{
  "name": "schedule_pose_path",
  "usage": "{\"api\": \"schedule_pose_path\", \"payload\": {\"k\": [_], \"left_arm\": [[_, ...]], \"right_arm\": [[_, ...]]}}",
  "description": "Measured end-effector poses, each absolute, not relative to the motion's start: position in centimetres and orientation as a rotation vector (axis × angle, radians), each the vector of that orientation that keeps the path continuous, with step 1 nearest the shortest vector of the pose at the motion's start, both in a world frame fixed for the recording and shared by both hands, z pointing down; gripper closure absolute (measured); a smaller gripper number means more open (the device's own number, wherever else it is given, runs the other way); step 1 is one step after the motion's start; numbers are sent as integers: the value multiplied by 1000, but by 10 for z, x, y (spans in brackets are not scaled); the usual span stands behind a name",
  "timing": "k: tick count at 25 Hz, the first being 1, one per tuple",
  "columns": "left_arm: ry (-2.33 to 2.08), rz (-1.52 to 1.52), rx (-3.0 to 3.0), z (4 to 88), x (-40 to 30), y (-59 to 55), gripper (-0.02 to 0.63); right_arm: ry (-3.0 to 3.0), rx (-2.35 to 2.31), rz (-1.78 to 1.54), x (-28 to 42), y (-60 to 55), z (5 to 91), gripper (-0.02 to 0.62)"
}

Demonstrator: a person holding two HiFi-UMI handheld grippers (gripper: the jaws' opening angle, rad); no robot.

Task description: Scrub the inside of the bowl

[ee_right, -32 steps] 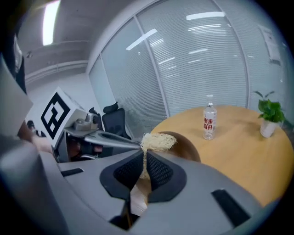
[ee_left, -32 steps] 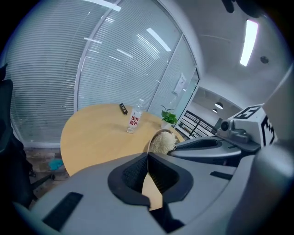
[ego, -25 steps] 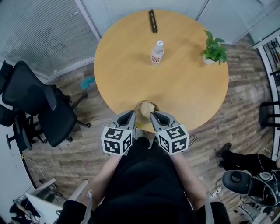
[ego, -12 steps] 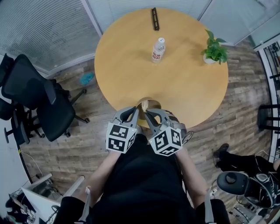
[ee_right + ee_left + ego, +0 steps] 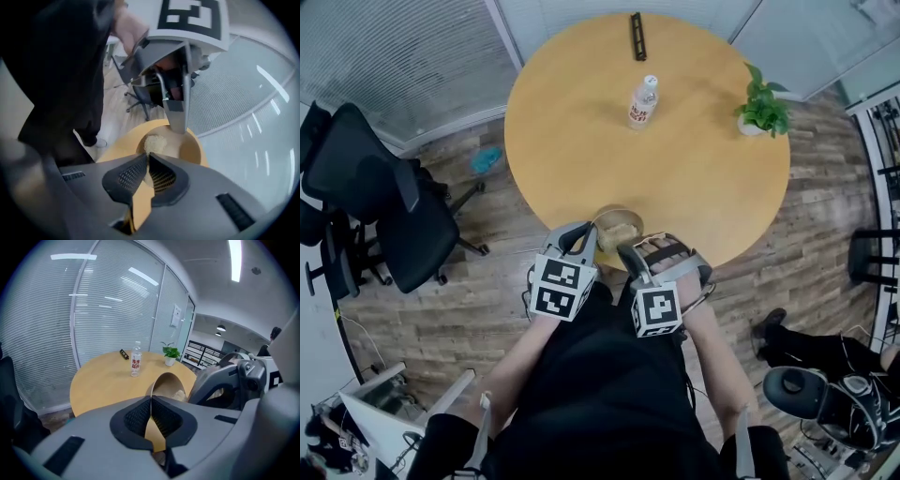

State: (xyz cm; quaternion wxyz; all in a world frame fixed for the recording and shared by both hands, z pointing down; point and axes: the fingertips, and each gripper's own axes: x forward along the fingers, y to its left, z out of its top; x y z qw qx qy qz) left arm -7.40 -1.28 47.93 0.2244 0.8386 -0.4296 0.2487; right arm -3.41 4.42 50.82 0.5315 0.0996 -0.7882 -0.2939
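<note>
bottle (image 5: 642, 101), plant (image 5: 761, 111) beyond bowl (image 5: 602, 218) with sponge (image 5: 620, 231)

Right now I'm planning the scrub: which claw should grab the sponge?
Likely the right claw: the sponge lies just past its jaws. Both are clamped on the bowl's rim; the left claw can steady it.

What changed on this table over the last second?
The right gripper rolled onto its side and shifted slightly toward the left gripper, with the sponge pinched inside the bowl. The left gripper stayed clamped on the bowl's rim. The bottle and plant did not move.
</note>
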Motion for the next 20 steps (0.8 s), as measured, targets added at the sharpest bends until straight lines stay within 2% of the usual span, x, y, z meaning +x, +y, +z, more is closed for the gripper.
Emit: {"api": "schedule_pose_path", "payload": {"k": [6,12,20], "left_arm": [[-1167,766,2335,485,-74,-9,591],[-1213,635,2312,474,-78,-20,591],[-1185,516,2296,468,-75,-29,591]], "right_arm": [[-1755,206,-943,-39,32,500,568],[-1768,188,-694,-23,39,523,568],[-2034,354,-403,-50,35,508,568]]}}
